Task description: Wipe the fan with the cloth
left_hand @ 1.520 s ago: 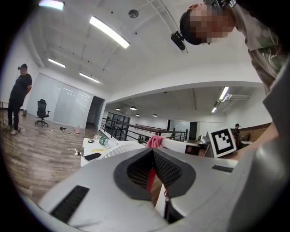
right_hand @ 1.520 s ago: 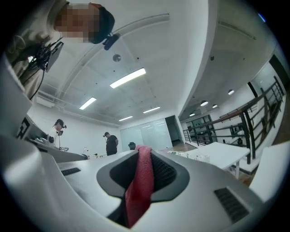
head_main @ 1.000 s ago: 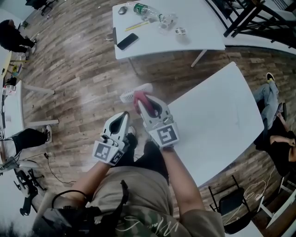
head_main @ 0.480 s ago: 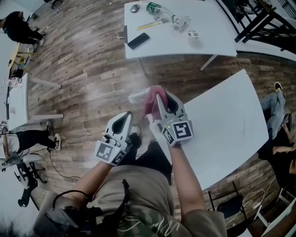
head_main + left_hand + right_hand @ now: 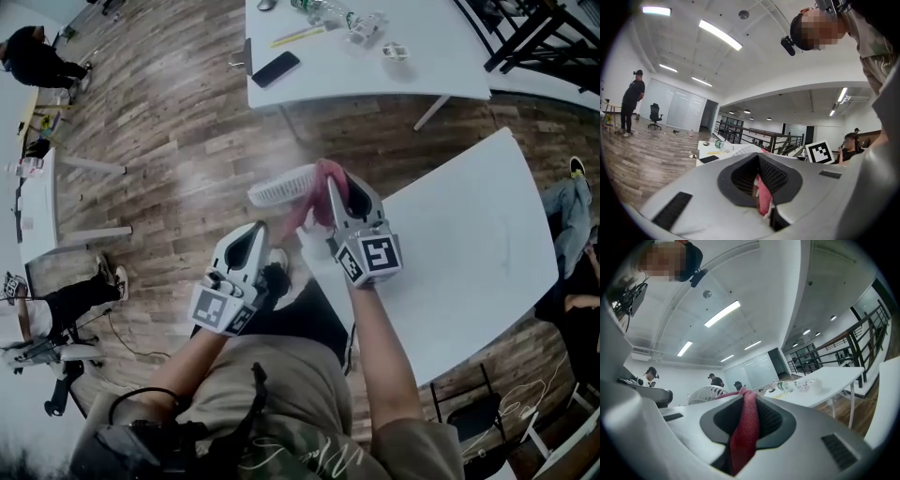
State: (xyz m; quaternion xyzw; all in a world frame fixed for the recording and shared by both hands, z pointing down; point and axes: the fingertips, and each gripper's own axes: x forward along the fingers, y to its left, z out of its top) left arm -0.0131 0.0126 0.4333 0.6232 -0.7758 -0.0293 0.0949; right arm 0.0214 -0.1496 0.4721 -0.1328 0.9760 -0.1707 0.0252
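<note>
Right tool (image 5: 339, 183) clamps cloth (image 5: 322, 173) just beside fan (image 5: 279, 186); left tool (image 5: 255, 230) closed, seemingly pinching fan's stem.

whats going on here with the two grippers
A person holds a gripper in each hand. The right gripper is shut on a red cloth, which it holds at the edge of a small round white fan up above the wooden floor. The left gripper is shut just below the fan, something pink between its jaws.
</note>
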